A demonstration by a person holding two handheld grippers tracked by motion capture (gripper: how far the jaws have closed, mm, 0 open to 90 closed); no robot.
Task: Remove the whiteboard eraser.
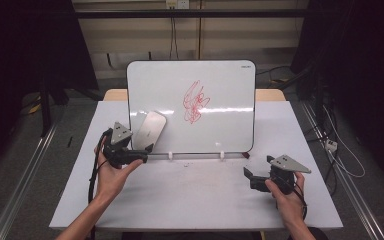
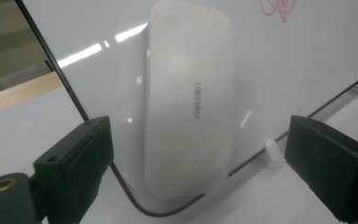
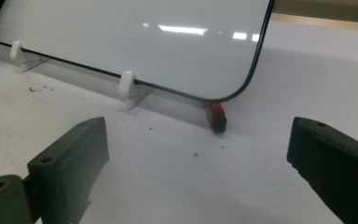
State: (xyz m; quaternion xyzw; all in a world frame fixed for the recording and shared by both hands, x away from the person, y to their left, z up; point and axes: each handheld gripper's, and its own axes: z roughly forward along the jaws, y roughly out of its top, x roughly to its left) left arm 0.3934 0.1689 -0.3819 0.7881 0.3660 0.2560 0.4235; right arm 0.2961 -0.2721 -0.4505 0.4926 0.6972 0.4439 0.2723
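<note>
The eraser is seen on the whiteboard between the left gripper's released jaws. If gripped off-centre, it could slip onto the desk — or the propped board be pushed back. The right gripper is likewise spread, empty.

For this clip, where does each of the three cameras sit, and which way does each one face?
High view: above the person's side, facing forward and down on the table; forearms, both hands, left claw and right claw show.
Left gripper view: rides the left claw, facing the eraser on the whiteboard; its two black jaws stand apart.
Right gripper view: rides the right claw, facing the whiteboard's lower corner and a red marker; jaws apart.
Shared: all show the whiteboard and its white clips.
</note>
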